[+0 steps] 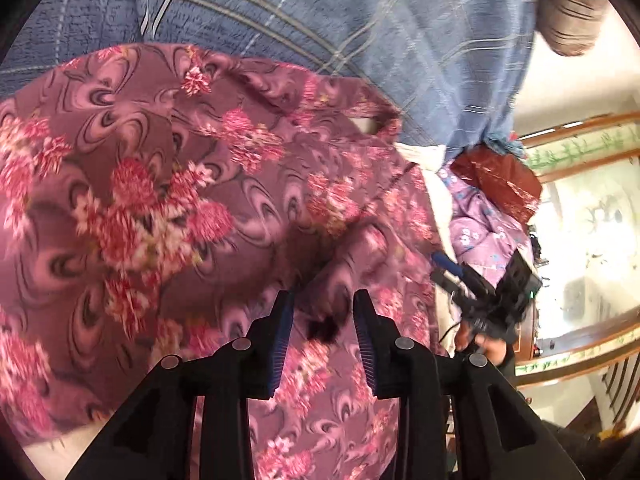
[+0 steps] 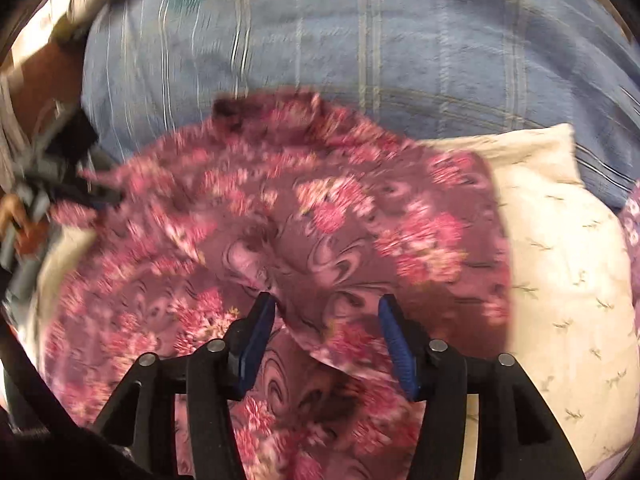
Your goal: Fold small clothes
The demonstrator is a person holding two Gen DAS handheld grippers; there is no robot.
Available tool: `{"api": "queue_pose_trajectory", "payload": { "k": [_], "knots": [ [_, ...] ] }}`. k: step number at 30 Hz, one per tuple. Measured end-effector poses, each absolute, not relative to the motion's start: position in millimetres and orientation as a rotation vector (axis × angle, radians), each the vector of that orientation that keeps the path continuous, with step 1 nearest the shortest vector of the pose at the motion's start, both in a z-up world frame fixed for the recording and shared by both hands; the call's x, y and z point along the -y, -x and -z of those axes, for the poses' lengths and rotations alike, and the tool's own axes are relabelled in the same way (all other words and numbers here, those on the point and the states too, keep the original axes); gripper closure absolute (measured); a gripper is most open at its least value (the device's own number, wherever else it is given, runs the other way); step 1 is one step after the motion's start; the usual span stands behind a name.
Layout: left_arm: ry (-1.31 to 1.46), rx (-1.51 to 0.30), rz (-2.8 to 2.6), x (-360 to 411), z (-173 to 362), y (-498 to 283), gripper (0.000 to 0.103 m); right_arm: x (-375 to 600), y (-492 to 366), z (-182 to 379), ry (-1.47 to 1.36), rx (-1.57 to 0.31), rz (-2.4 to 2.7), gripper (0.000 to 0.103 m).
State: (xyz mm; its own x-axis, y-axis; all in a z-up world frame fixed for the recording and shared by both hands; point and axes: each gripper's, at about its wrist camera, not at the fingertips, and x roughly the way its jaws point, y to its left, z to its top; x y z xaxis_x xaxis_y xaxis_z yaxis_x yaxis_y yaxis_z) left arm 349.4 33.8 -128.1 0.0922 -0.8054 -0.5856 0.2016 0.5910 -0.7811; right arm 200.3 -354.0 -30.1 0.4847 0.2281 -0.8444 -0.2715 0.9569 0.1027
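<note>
A mauve garment with pink flowers [image 1: 168, 200] lies rumpled on a cream surface, filling the left wrist view; it also shows in the right wrist view [image 2: 320, 220]. My left gripper [image 1: 323, 300] is open just above the cloth, with a fold between its blue pads. My right gripper [image 2: 327, 304] is open wide over a raised edge of the garment, holding nothing. The right gripper also shows at the right of the left wrist view [image 1: 480, 292], and the left gripper shows blurred at the left of the right wrist view [image 2: 60, 188].
A blue checked blanket [image 1: 360, 32] lies behind the garment. A cream cloth with small sprigs [image 2: 568, 272] lies to the right. A lilac flowered cloth [image 1: 476, 224] and a rust-red cloth [image 1: 496, 180] lie near the bed's edge.
</note>
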Motion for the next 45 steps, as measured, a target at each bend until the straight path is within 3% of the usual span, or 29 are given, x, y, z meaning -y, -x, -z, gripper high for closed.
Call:
{"api": "queue_pose_trajectory", "payload": {
  "k": [3, 12, 13, 14, 15, 16, 19, 23, 27, 30, 31, 32, 34, 36, 43, 44, 45],
  "knots": [
    [0.606, -1.221, 0.844, -33, 126, -337, 0.056, 378, -209, 16, 0.028, -0.983, -0.24, 0.044],
    [0.575, -1.217, 0.851, -2, 144, -335, 0.054, 419, -274, 53, -0.019, -1.093, -0.039, 0.045],
    [0.57, -1.22, 0.86, 8, 145, -335, 0.055, 421, -278, 58, -0.048, -1.107, -0.045, 0.054],
    [0.552, -1.231, 0.867, 18, 148, -337, 0.059, 421, -282, 61, -0.059, -1.113, -0.046, 0.08],
    [0.526, -1.237, 0.877, 26, 148, -338, 0.085, 420, -284, 61, -0.058, -1.113, -0.048, 0.093],
    [0.507, -1.233, 0.881, 33, 148, -338, 0.101, 419, -285, 60, -0.061, -1.109, -0.052, 0.097],
    [0.559, -1.167, 0.951, 29, 127, -338, 0.101, 420, -283, 49, -0.033, -1.061, -0.019, 0.099],
    [0.57, -1.113, 0.982, 6, 100, -335, 0.101, 440, -281, 39, -0.058, -1.021, 0.065, 0.099],
    [0.513, -1.256, 0.823, -11, 129, -343, 0.101, 443, -280, 60, -0.04, -1.058, 0.065, 0.098],
    [0.533, -1.331, 0.732, -21, 164, -339, 0.101, 442, -273, 64, -0.051, -1.063, 0.073, 0.082],
    [0.556, -1.321, 0.74, -22, 165, -337, 0.099, 442, -270, 60, -0.045, -1.064, 0.081, 0.071],
    [0.587, -1.3, 0.752, -25, 165, -334, 0.096, 441, -264, 55, -0.037, -1.06, 0.091, 0.064],
    [0.63, -1.27, 0.757, -25, 161, -332, 0.063, 433, -257, 38, -0.016, -1.036, 0.084, 0.059],
    [0.658, -1.249, 0.76, -21, 157, -332, 0.054, 423, -252, 23, 0.009, -1.017, 0.045, 0.055],
    [0.592, -1.313, 0.756, 23, 172, -346, 0.055, 356, -274, 28, 0.141, -1.074, -0.22, 0.05],
    [0.594, -1.309, 0.76, 25, 174, -345, 0.057, 349, -278, 33, 0.173, -1.084, -0.245, 0.05],
    [0.591, -1.299, 0.752, 29, 175, -344, 0.066, 342, -284, 38, 0.201, -1.1, -0.282, 0.05]
  ]
}}
